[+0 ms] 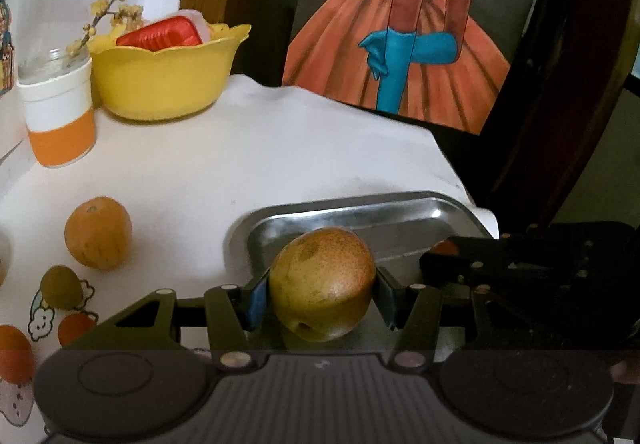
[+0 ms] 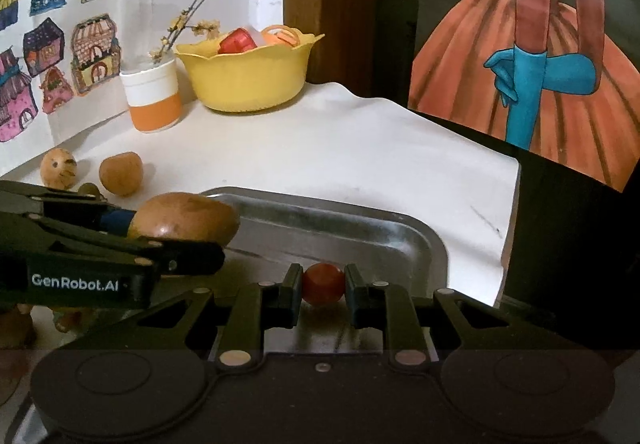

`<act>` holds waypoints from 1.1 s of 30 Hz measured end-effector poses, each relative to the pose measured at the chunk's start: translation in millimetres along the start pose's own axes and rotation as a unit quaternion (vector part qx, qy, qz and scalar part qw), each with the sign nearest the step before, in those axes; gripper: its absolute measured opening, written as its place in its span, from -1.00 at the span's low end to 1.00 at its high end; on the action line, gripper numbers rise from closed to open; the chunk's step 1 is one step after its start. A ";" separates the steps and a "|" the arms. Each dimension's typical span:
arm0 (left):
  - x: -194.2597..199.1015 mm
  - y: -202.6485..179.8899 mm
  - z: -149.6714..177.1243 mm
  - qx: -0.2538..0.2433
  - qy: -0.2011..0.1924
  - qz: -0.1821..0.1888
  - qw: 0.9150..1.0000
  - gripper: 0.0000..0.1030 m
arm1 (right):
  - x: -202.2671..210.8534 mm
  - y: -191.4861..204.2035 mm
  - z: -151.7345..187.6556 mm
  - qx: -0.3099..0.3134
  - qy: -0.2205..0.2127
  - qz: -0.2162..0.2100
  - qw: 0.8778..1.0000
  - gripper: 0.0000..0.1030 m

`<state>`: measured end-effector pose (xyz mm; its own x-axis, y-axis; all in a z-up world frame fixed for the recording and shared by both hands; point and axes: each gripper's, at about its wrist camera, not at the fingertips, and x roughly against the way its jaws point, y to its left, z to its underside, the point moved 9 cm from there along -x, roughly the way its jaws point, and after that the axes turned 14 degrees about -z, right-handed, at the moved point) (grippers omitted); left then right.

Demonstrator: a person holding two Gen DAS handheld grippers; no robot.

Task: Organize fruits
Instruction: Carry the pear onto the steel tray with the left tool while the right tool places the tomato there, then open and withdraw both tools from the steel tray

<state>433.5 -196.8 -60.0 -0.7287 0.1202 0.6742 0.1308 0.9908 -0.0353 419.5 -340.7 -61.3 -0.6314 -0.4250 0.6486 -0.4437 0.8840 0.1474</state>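
1. Right wrist view: desk point(image 2: 320, 148), white cover; metal tray point(image 2: 400, 244) at its near right corner. No fruit seen resting in the tray yet; its floor is bare where visible.
2. Left claw point(image 1: 320, 296) clamped on a brown pear point(image 1: 324, 284), held over the tray's near left edge. Likely a release is next.
3. Loose on the desk toward the left edge: a second pear point(image 1: 98, 238), a small green fruit point(image 1: 62, 286), another round brown fruit point(image 2: 58, 168). All left to move.
4. Right claw point(image 2: 323, 284) narrow, pinching a small red fruit point(image 2: 323, 282) above the tray's near edge.
5. Judgement: early stage, two fruits in transit, none placed.
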 end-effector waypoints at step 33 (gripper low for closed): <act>129.0 44.8 -23.6 0.078 -0.132 -0.042 0.987 0.99 | 116.8 72.8 -4.7 0.073 -0.120 0.065 0.988 0.99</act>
<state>361.2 -138.3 42.8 -0.8849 0.0296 0.4648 -0.0268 0.9931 -0.1144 316.3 -325.1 28.7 -0.8137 -0.3598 0.4566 -0.4251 0.9040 -0.0454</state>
